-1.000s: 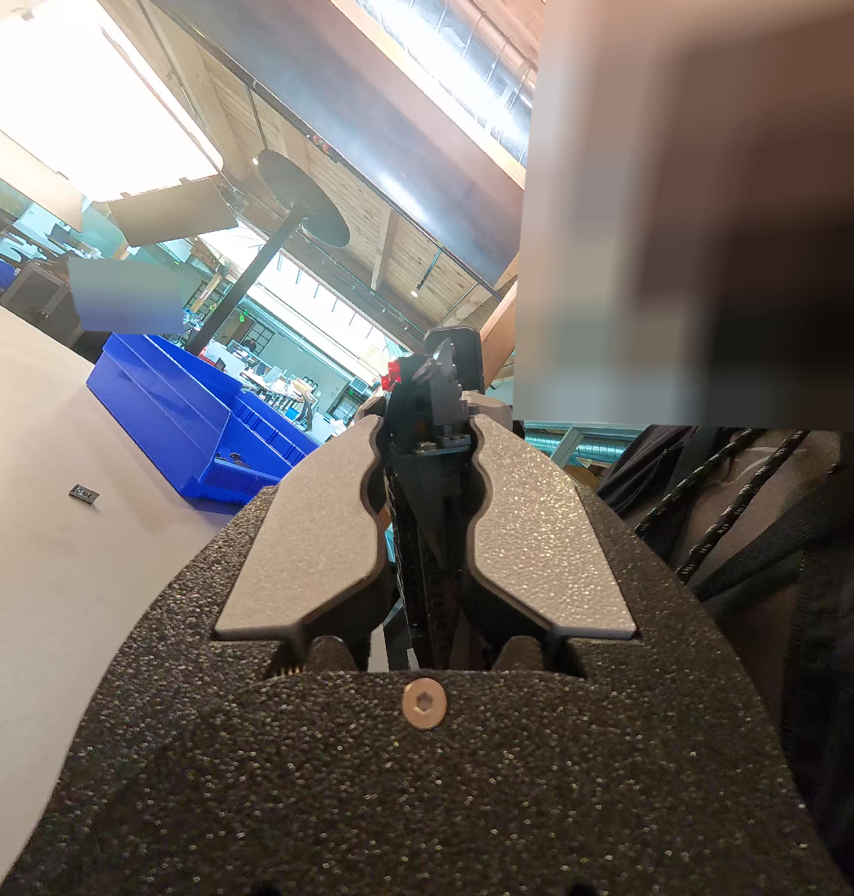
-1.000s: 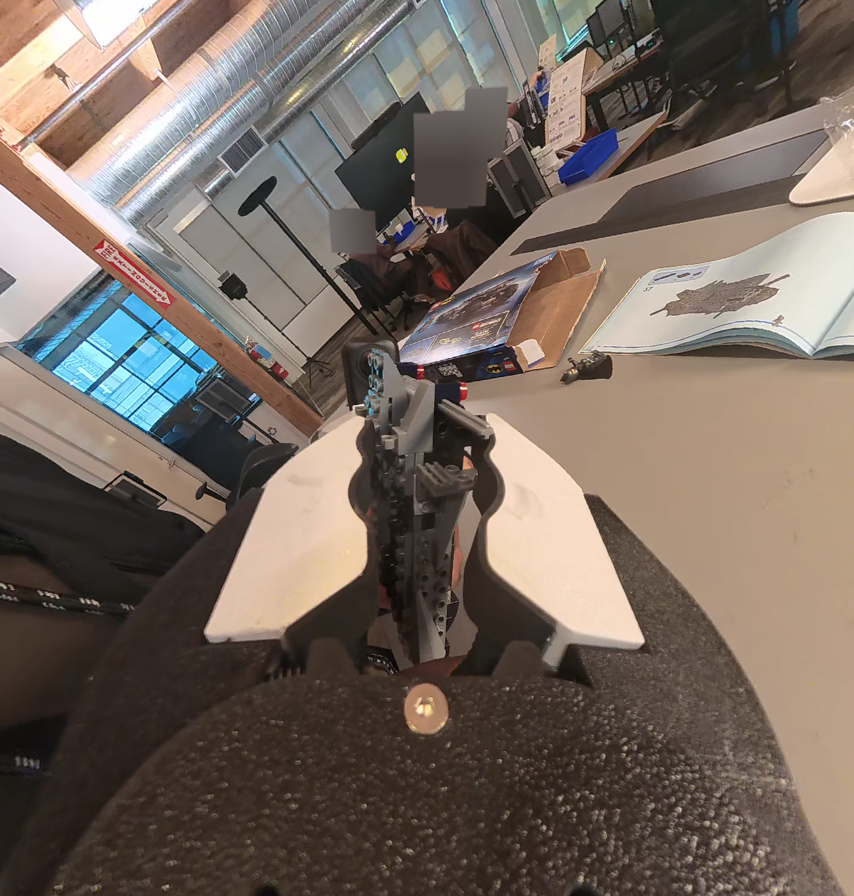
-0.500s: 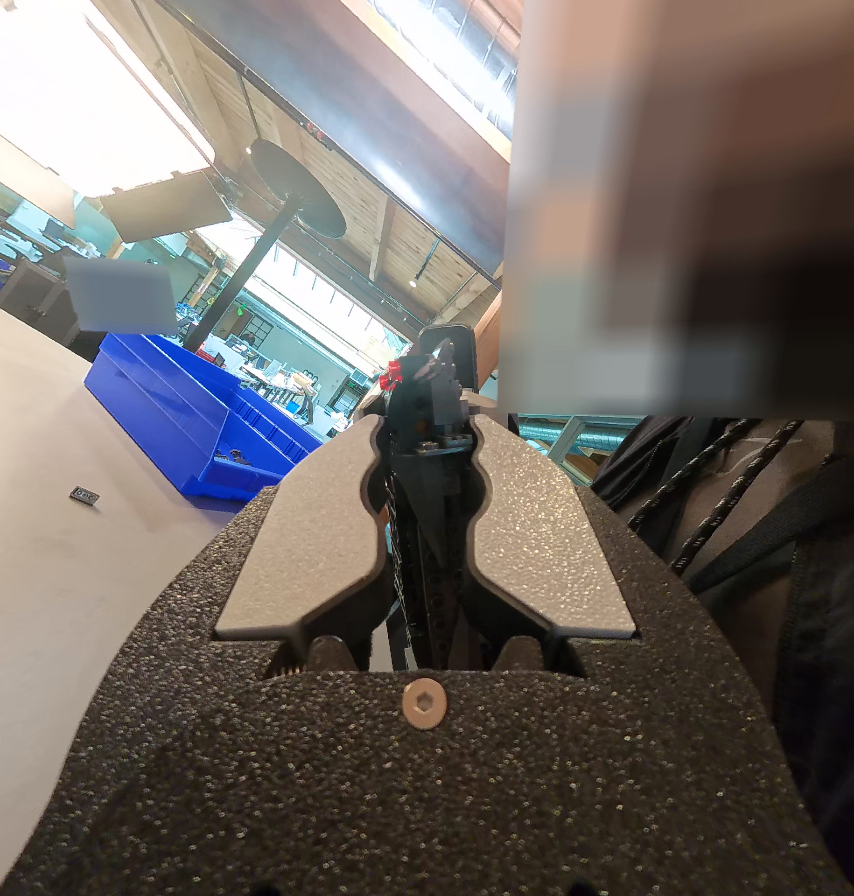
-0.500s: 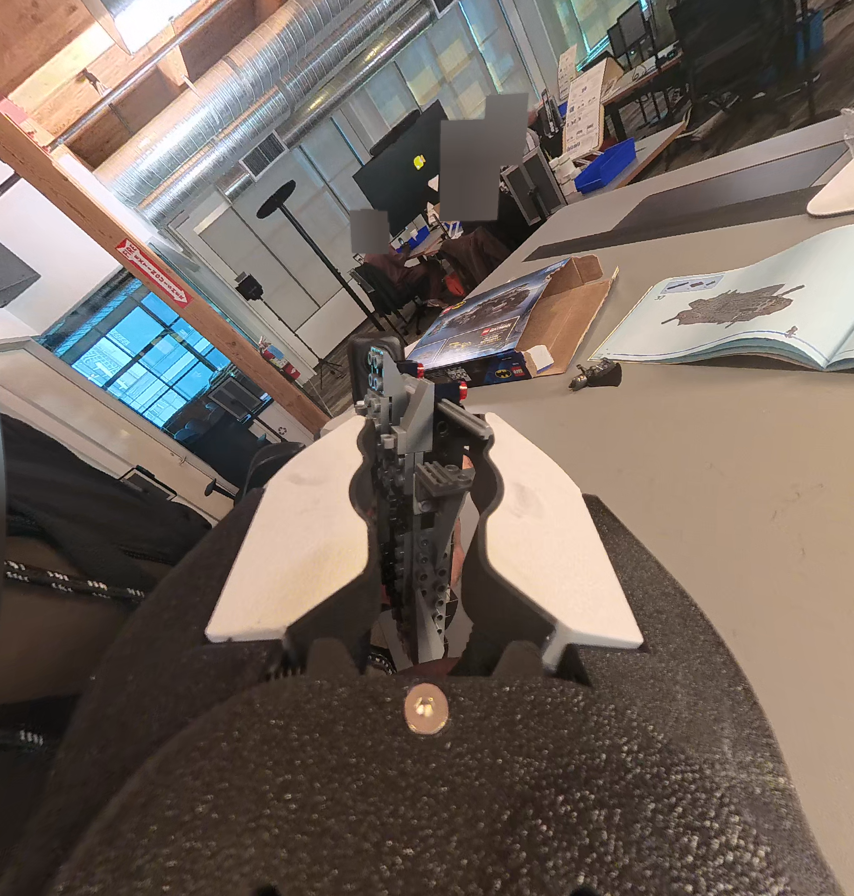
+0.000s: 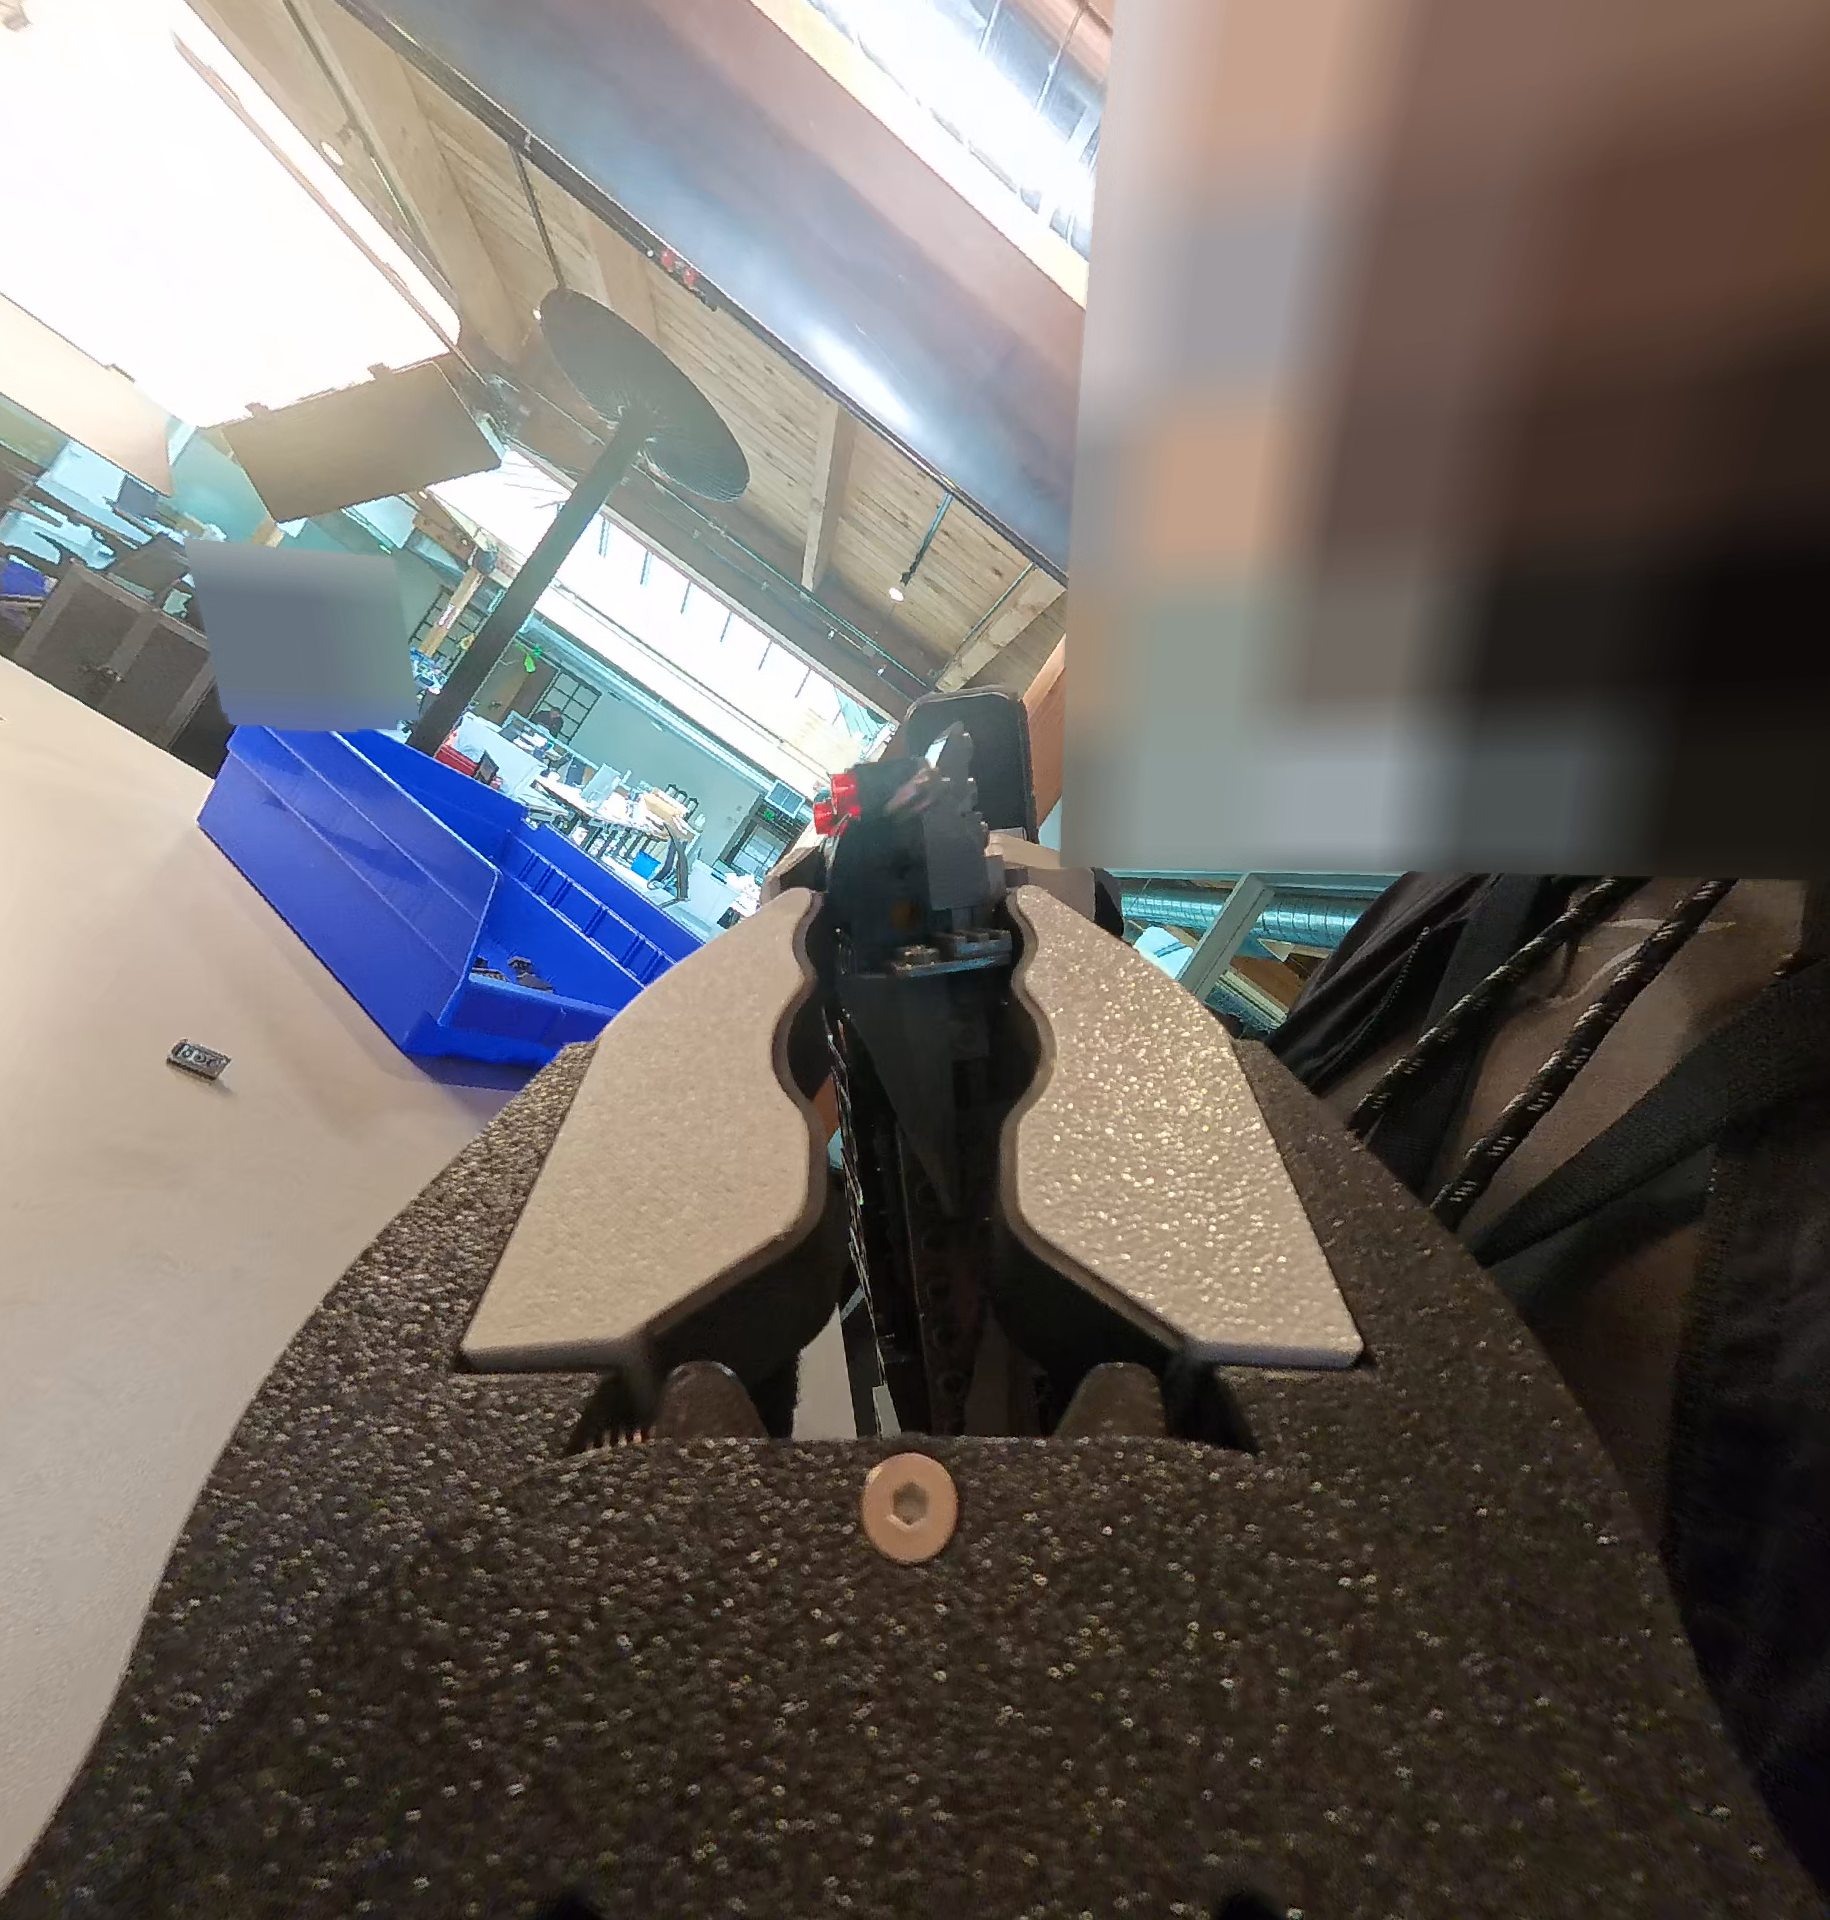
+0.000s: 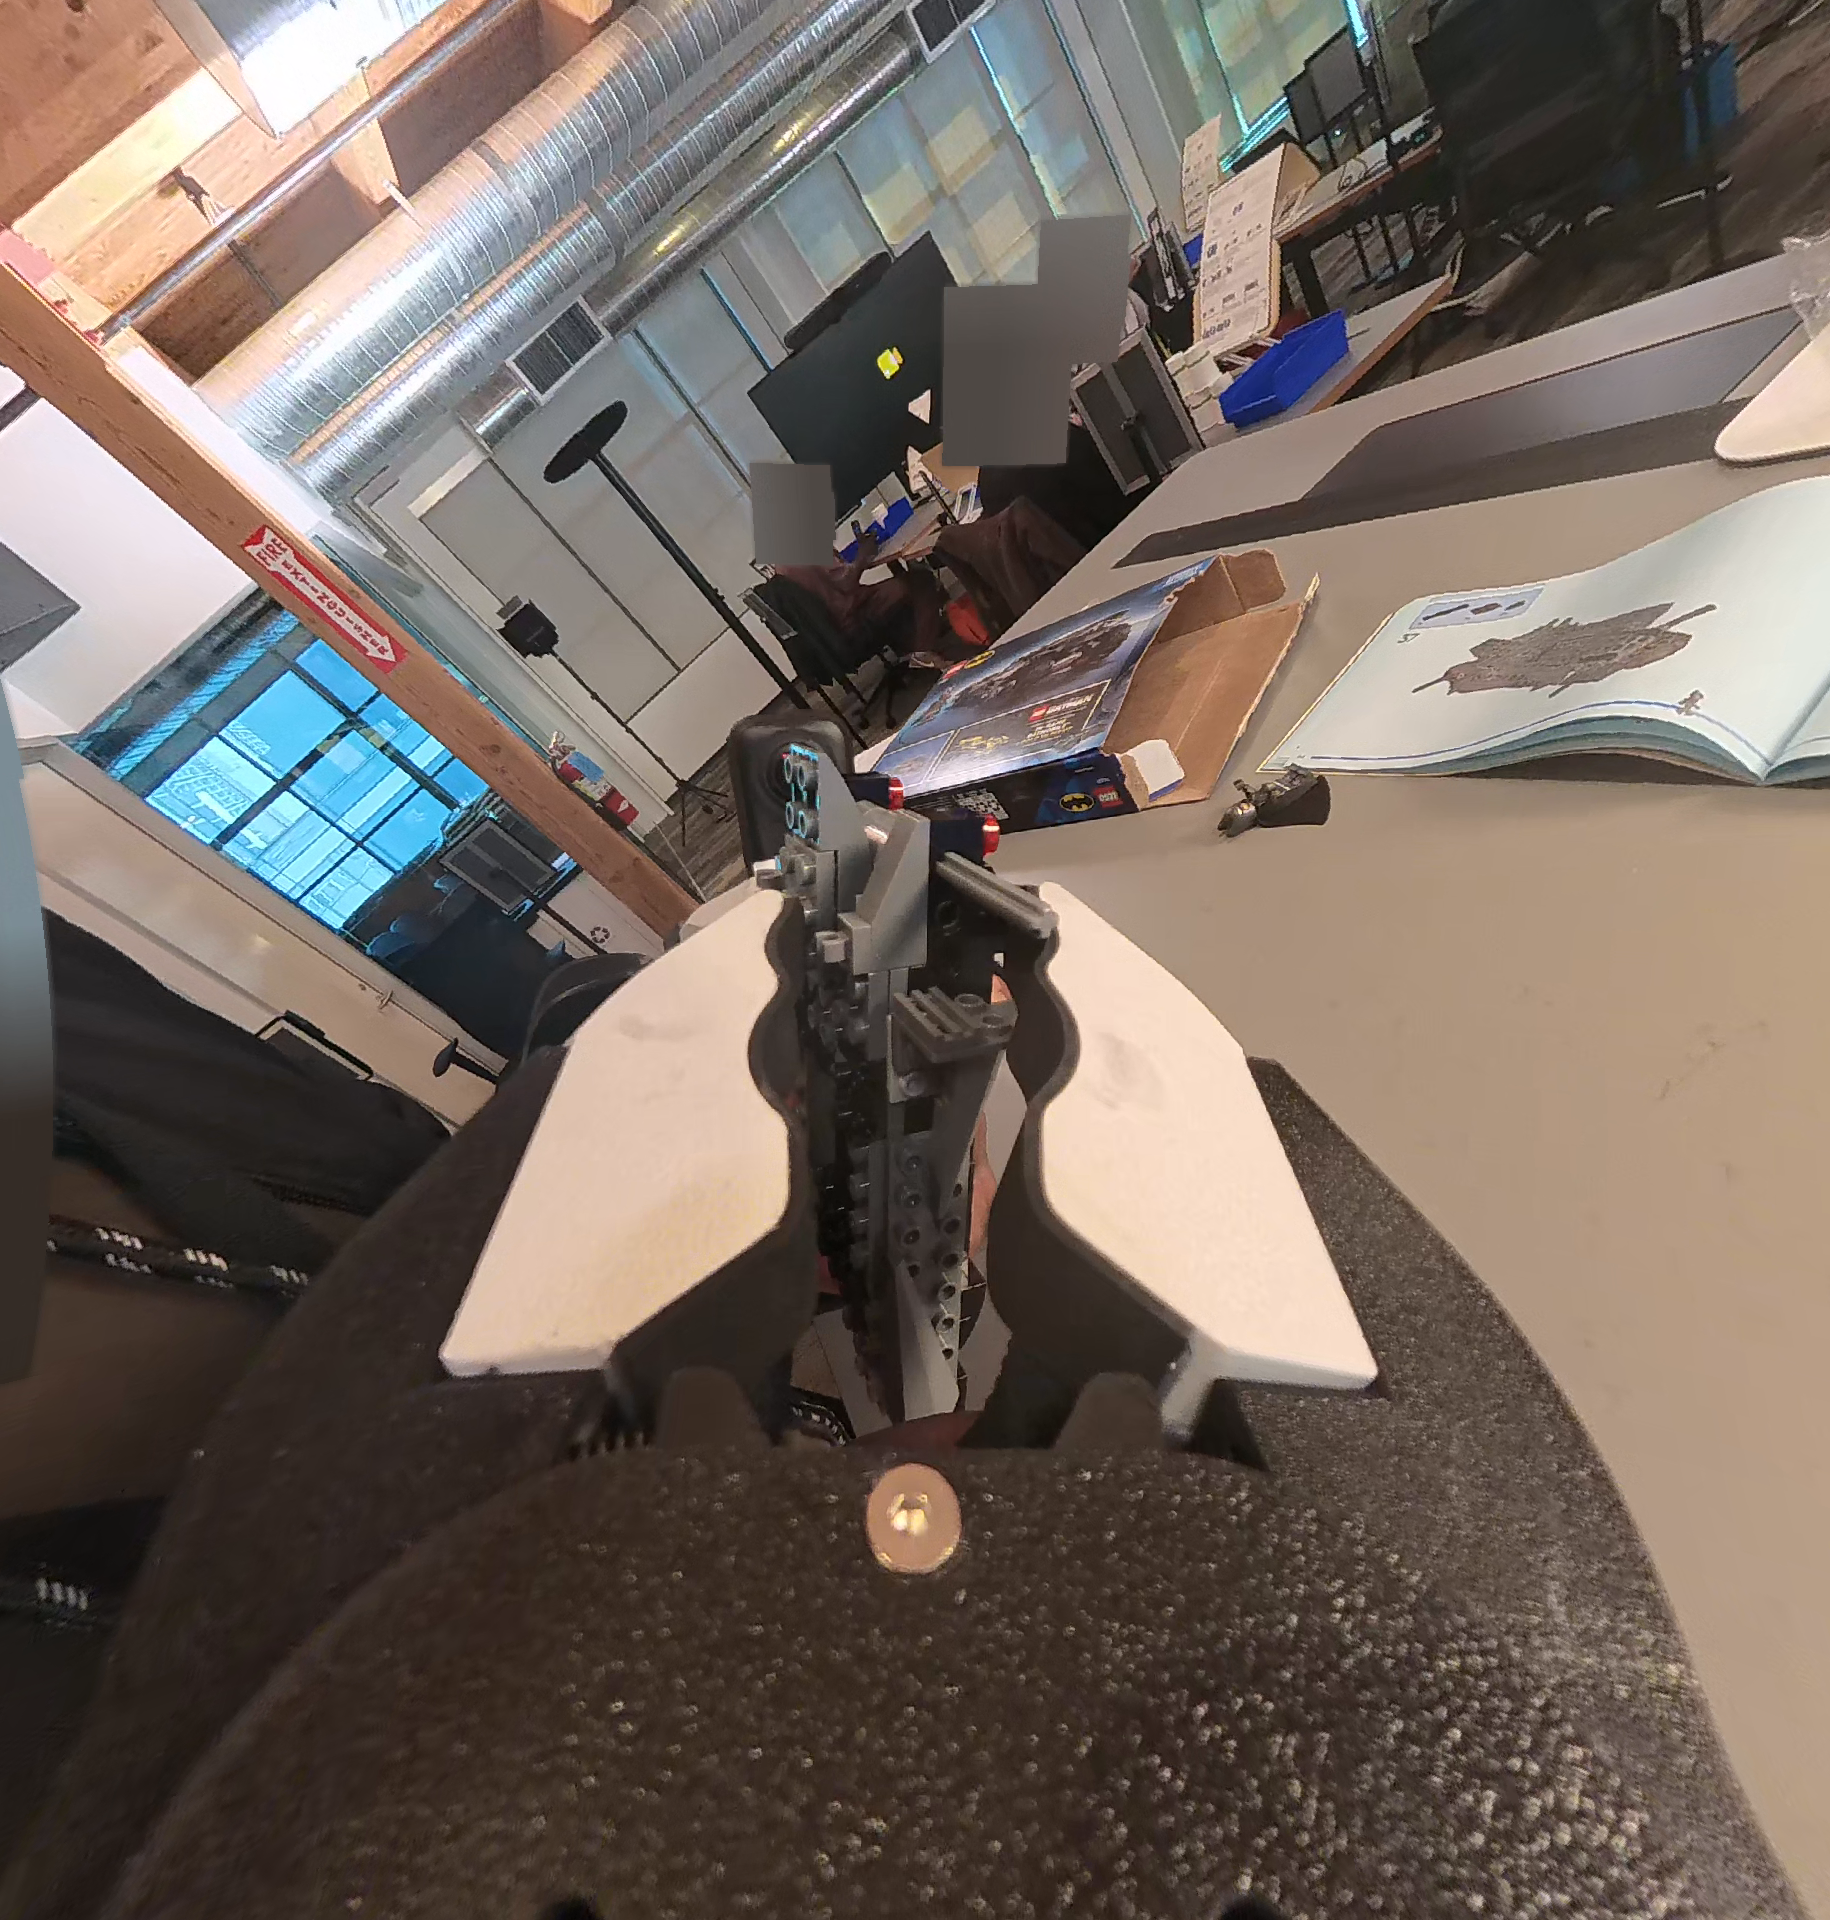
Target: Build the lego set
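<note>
A dark grey and black brick model with red studs (image 5: 921, 1039) is held up in the air between both grippers, which face each other. My left gripper (image 5: 911, 914) is shut on one end of it, both pads pressed against its sides. My right gripper (image 6: 911, 925) is shut on the other end of the same model (image 6: 880, 997), which here shows grey studded plates and a sloped piece. The opposite gripper's dark camera housing shows just past the model in the left wrist view (image 5: 978, 769) and in the right wrist view (image 6: 786, 779).
A blue bin (image 5: 391, 883) and a small dark piece (image 5: 199, 1058) lie on the table at the left. An opened set box (image 6: 1077, 707), an open instruction booklet (image 6: 1617, 665) and a small dark part (image 6: 1280, 805) lie on the grey table (image 6: 1410, 1039). A person's dark jacket (image 5: 1617, 1143) is close by. The grippers are tip to tip, or close to it.
Both grippers have drifted and tilted slightly together with the model. Both grasps look the same as before.
</note>
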A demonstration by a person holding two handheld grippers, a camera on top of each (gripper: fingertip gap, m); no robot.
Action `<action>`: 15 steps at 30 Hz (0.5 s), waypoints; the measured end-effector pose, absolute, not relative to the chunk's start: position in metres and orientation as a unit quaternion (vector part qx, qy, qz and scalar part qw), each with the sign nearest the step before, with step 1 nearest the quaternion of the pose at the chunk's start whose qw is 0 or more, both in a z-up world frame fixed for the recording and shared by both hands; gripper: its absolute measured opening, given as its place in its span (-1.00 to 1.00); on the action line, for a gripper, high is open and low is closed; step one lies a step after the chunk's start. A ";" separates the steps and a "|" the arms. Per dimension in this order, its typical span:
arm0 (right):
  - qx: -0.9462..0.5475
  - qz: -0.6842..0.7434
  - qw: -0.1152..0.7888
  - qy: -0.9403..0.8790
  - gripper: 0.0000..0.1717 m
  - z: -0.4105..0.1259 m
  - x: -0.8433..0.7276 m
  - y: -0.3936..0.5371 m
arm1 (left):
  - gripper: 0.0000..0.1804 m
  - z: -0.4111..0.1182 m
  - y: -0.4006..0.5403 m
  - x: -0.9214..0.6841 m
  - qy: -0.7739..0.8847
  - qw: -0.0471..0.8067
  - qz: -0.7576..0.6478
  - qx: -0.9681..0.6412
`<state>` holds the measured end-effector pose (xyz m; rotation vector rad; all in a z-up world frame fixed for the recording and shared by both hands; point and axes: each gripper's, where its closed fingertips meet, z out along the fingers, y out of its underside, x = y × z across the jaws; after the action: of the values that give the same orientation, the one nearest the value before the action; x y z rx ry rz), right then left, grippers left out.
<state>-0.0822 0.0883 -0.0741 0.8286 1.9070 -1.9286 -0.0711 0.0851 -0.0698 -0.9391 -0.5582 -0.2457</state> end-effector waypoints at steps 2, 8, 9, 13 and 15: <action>0.290 -0.672 0.152 0.664 -0.56 -0.075 -0.082 0.089 | -0.66 -0.070 0.085 -0.071 -0.266 0.847 -0.116 -0.446; 0.292 -0.673 0.150 0.663 -0.56 -0.075 -0.083 0.089 | -0.66 -0.071 0.086 -0.072 -0.266 0.847 -0.119 -0.444; 0.292 -0.673 0.150 0.663 -0.56 -0.075 -0.083 0.089 | -0.66 -0.071 0.086 -0.072 -0.266 0.847 -0.120 -0.444; 0.292 -0.673 0.153 0.662 -0.57 -0.075 -0.083 0.089 | -0.66 -0.070 0.085 -0.072 -0.263 0.851 -0.127 -0.437; 0.296 -0.672 0.154 0.661 -0.57 -0.076 -0.085 0.088 | -0.66 -0.071 0.085 -0.074 -0.266 0.854 -0.132 -0.427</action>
<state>-0.0847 0.0884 -0.0756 0.8481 1.8947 -1.9275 -0.0740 0.0848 -0.0714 -0.8974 -0.5594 -0.2779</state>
